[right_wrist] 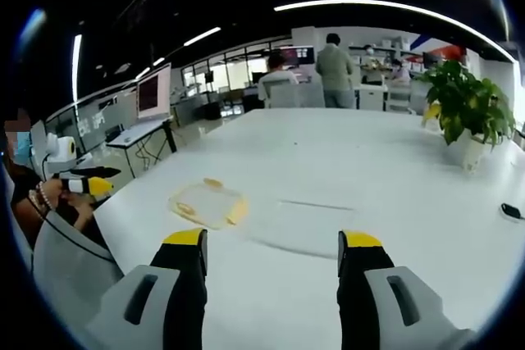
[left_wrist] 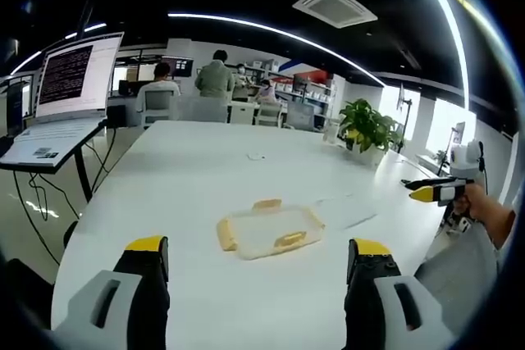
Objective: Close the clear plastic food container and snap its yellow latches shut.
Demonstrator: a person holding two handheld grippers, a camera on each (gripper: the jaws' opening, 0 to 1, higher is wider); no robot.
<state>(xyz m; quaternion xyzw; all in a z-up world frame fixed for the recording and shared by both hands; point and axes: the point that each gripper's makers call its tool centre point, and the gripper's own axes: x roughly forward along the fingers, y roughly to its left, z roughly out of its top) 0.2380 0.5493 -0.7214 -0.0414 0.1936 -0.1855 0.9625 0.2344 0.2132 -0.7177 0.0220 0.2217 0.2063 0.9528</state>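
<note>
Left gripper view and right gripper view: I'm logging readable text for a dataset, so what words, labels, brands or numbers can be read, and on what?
None can be read.
Laptop screen: rows of light text on a dark window, too small and blurred to read.
Laptop deck sticker: too small to read.
Clear plastic food container on the white table: no label visible.
Far monitor: content blurred.

A big white desk (left_wrist: pixel 205 178) fills the middle of the room; a green plant (right_wrist: pixel 466 100) in a white pot stands on its far side; a small dark thing (right_wrist: pixel 510 211) lies near the desk's edge in the right gripper view. A laptop (left_wrist: pixel 51 138) sits on a stand beside a bright screen (left_wrist: pixel 78 74) with text; people (left_wrist: pixel 215 78) sit and stand at the back; long light strips (left_wrist: pixel 271 32) glow on the dark ceiling, near an air vent (left_wrist: pixel 334 6).
</note>
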